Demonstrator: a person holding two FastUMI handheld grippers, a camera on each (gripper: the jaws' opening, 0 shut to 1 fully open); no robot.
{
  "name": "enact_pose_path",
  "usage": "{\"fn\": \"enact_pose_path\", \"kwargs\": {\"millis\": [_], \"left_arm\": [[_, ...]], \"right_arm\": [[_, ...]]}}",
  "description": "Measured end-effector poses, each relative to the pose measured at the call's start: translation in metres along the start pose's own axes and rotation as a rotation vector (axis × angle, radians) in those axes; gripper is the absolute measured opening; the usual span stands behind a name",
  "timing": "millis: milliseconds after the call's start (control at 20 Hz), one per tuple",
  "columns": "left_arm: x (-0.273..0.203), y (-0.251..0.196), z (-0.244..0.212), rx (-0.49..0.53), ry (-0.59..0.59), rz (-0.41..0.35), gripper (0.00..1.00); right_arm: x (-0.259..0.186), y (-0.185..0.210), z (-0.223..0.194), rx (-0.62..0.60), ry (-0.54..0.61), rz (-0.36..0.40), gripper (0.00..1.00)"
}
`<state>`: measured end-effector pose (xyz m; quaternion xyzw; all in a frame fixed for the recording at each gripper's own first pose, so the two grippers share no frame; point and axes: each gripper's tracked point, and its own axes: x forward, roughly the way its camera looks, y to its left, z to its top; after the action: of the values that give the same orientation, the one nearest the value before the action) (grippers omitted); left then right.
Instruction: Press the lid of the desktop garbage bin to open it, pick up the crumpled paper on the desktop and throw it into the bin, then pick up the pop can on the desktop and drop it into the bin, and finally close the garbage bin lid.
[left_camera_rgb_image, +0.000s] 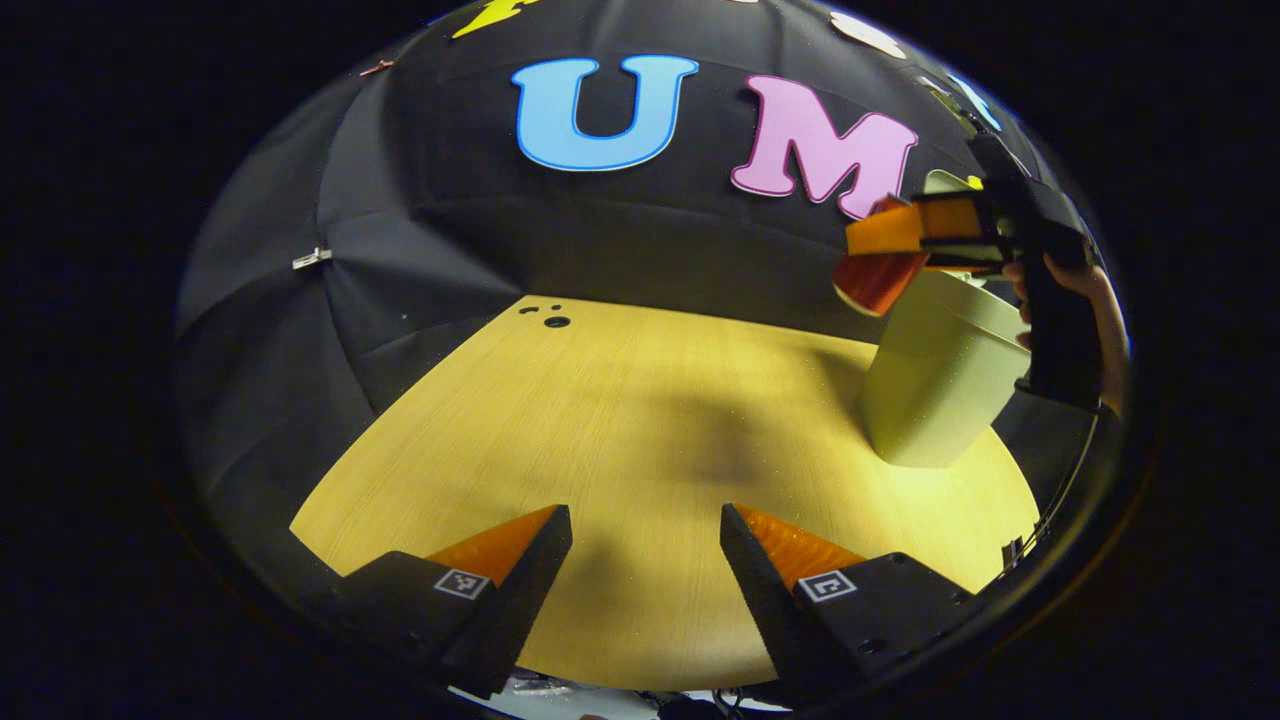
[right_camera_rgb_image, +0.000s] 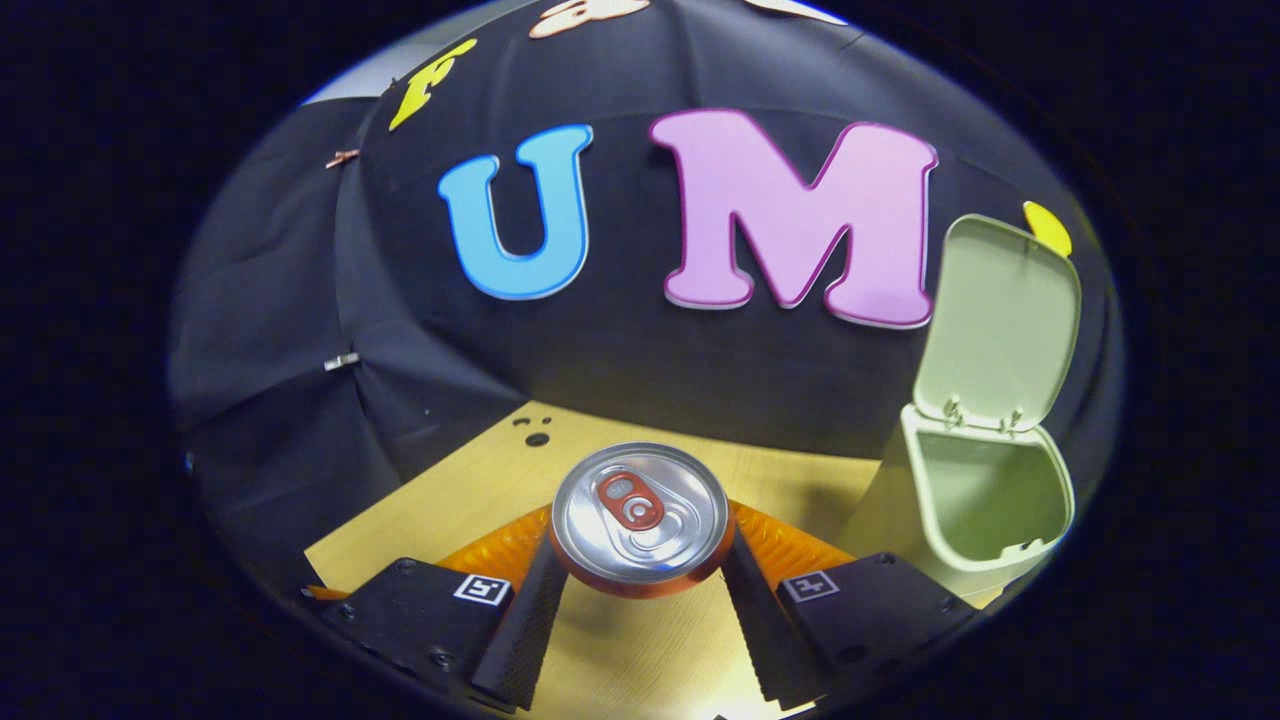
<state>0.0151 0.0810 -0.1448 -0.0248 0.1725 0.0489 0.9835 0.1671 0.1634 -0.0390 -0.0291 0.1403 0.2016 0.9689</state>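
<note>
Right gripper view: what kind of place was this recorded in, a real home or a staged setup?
Most likely a staged recording booth, not a home: black cloth hangs as the backdrop behind a bare wooden tabletop, with a small desktop bin, lid open, and a pop can held in the right claw.

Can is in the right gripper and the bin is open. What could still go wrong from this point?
1. The right gripper holds the can near its top only, so it may slip or swing before release.
2. In the left gripper view the can hangs tilted near the bin rim; released early, it could hit the rim and fall on the table.
3. The upright lid could be knocked.
</note>
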Motion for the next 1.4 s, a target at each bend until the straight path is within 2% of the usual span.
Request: {"fn": "enact_pose_path", "kwargs": {"millis": [150, 350, 550, 700, 850, 1000, 1200, 1400], "left_arm": [[-0.002, -0.008, 0.005, 0.009, -0.007, -0.034, 0.96], [0.002, -0.020, 0.027, -0.032, -0.043, -0.090, 0.96], [0.012, -0.022, 0.054, 0.010, -0.087, -0.111, 0.96], [0.021, -0.031, 0.069, 0.009, -0.104, -0.114, 0.96], [0.026, -0.037, 0.081, -0.005, -0.125, -0.081, 0.96], [0.033, -0.056, 0.084, -0.006, -0.122, -0.097, 0.96], [0.044, -0.073, 0.078, 0.016, -0.090, -0.097, 0.96], [0.042, -0.090, 0.074, 0.023, -0.078, -0.104, 0.96]], "right_arm": [[-0.021, -0.019, 0.038, 0.042, -0.077, -0.055, 0.83], [-0.038, -0.053, 0.074, 0.095, -0.146, -0.134, 0.83], [-0.057, -0.096, 0.099, 0.098, -0.207, -0.226, 0.82], [-0.065, -0.132, 0.104, 0.106, -0.220, -0.284, 0.82], [-0.064, -0.167, 0.096, 0.124, -0.198, -0.319, 0.82], [-0.063, -0.204, 0.087, 0.120, -0.182, -0.362, 0.83], [-0.061, -0.235, 0.070, 0.146, -0.146, -0.389, 0.82], [-0.055, -0.248, 0.053, 0.164, -0.112, -0.391, 0.82]]}}
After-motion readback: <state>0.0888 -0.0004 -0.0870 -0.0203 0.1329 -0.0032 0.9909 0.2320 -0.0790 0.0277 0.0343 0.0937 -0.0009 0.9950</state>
